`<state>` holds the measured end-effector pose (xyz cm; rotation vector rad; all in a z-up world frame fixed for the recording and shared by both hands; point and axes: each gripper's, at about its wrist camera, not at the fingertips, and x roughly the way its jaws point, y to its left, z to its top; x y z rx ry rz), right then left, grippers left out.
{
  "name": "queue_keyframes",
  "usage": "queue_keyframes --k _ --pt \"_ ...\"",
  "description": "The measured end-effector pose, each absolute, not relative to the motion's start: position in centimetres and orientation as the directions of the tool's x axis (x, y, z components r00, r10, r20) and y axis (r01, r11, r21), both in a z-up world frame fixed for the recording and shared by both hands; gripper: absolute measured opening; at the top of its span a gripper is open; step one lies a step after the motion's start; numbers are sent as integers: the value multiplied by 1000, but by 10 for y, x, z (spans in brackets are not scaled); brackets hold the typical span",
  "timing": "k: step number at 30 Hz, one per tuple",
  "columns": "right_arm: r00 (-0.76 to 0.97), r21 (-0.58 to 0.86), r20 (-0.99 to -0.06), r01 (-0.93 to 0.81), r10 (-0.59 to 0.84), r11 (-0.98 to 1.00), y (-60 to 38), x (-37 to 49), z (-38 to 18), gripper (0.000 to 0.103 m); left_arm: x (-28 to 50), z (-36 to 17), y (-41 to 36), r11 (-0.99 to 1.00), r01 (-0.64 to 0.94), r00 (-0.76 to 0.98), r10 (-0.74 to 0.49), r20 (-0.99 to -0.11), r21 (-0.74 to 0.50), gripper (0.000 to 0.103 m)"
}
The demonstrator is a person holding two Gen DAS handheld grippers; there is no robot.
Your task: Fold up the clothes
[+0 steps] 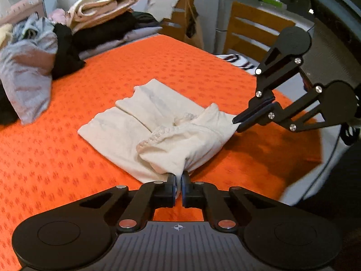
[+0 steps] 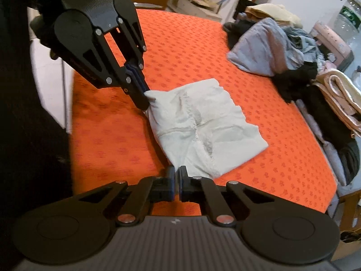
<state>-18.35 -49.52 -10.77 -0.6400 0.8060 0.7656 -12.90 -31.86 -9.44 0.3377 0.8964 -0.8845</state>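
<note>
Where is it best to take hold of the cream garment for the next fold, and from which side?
Grip the cream garment at its two near corners, coming low from the near table edge. That end is bunched and raised off the orange tablecloth, so fingers can close on it. The left gripper and right gripper are already shut there.

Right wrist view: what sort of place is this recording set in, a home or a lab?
Most likely a home dining room. An orange tablecloth covers a table with wooden chairs, heaped laundry at its far side, and a cream garment being folded.
</note>
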Motion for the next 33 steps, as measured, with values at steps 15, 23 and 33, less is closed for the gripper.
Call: queue_keyframes --k 15,23,33 --pt "300 57 -840 -779 452 624 -515 -139 -75 5 -70 -77 -269 708 399 156 -679 -718 -583 8" --pt "327 25 -853 -753 407 658 -512 -101 -89 5 -56 -85 -270 785 378 260 -599 -757 -491 8" --pt "399 -79 -853 -736 337 672 -497 -78 -131 8 -50 -100 -261 870 322 392 -481 -784 -373 9"
